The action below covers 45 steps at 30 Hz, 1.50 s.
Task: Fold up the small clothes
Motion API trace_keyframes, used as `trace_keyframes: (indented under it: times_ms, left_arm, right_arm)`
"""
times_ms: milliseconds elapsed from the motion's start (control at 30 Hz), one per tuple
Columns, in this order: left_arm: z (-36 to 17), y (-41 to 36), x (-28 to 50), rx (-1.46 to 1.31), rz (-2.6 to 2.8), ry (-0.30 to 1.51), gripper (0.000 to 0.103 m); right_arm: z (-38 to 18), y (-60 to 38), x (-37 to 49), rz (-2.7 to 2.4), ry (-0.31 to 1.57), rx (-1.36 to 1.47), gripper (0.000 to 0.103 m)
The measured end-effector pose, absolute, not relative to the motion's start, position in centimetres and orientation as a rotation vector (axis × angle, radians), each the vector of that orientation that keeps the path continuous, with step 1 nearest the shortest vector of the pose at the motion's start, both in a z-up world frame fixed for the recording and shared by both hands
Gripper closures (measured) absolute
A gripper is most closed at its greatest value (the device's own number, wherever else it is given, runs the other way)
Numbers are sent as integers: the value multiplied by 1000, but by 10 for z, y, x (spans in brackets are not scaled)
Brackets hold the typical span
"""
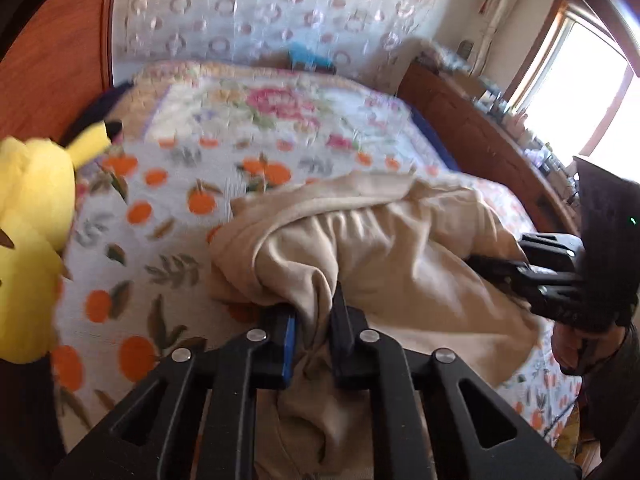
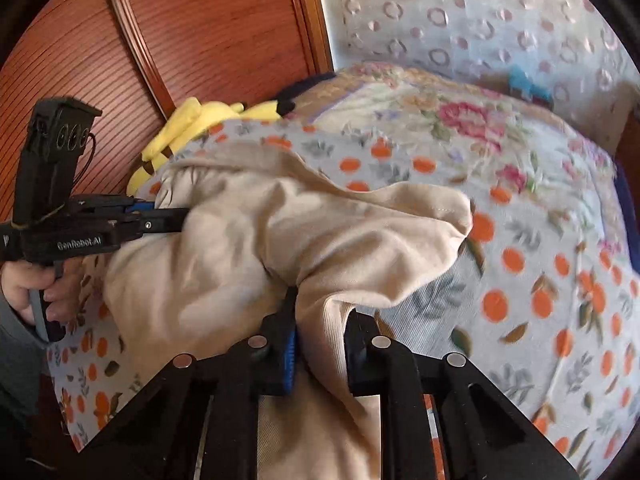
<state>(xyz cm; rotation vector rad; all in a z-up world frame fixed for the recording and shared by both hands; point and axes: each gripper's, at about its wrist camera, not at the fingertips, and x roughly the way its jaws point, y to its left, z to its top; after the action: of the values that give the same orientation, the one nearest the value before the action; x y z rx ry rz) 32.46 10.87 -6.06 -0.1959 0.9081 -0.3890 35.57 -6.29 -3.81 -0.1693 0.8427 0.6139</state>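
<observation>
A beige garment [image 1: 392,248] lies bunched on the orange-print bedspread [image 1: 160,208]. My left gripper [image 1: 314,316] is shut on a gathered fold of its near edge, cloth pinched between the pads. In the right wrist view the same beige garment [image 2: 256,232] is heaped in front of me, and my right gripper [image 2: 322,316] is shut on a ribbed fold of it. Each view shows the other gripper off to the side: the right gripper [image 1: 480,260] at the right, the left gripper [image 2: 180,214] at the left, both with fingertips buried in the cloth.
A yellow plush toy [image 1: 32,240] sits at the bed's left edge, seen also as the plush toy [image 2: 188,128] by the wooden headboard [image 2: 168,40]. A floral quilt [image 1: 280,108] covers the far bed. A wooden dresser [image 1: 480,136] with small items stands right, under a bright window [image 1: 584,92].
</observation>
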Motion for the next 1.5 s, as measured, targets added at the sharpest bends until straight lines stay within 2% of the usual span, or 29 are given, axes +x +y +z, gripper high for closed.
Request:
trace_keyframes:
  times_ms: [167,300,600,867,900,1033,1100,1133,1233,1333,1500]
  left_arm:
    - [-22,134,298,-232,-348,796,89]
    - [-19,159,294,-234,-227,769,89]
    - [-25,205,287,-286,-65,738,89]
    - [-68,230,280,-365,83,767,89]
    - [-69,231,279,-365,96,765,88]
    - [-70,231,277,-348,118,760,72]
    - [-67,232,274,-339,119,748,63]
    - [-65,233,273,-334,114,742,54]
    - [-62,232,267,-308,116,739,50]
    - [-58,228,262,-280,114,729,31]
    - [-47,218,255,-222,121,716,25]
  right_arm:
    - [5,-39,366,644,739,-260,86]
    - [24,17,398,699,718,-367,86]
    - [4,138,458,828,711,-532,86]
    - [-29,175,495,916,721,-443,84]
    - [-33,175,498,923,727,-418,78]
    - [-40,166,508,827,669,-377,57]
    - [-35,152,506,767,608,-346,55]
    - [-34,143,502,774,601,-329,55]
    - [-41,112,490,810,613,-286,55]
    - [-64,100,487,824,672,-275,55]
    - [-86,93,496,799,698,-230,55]
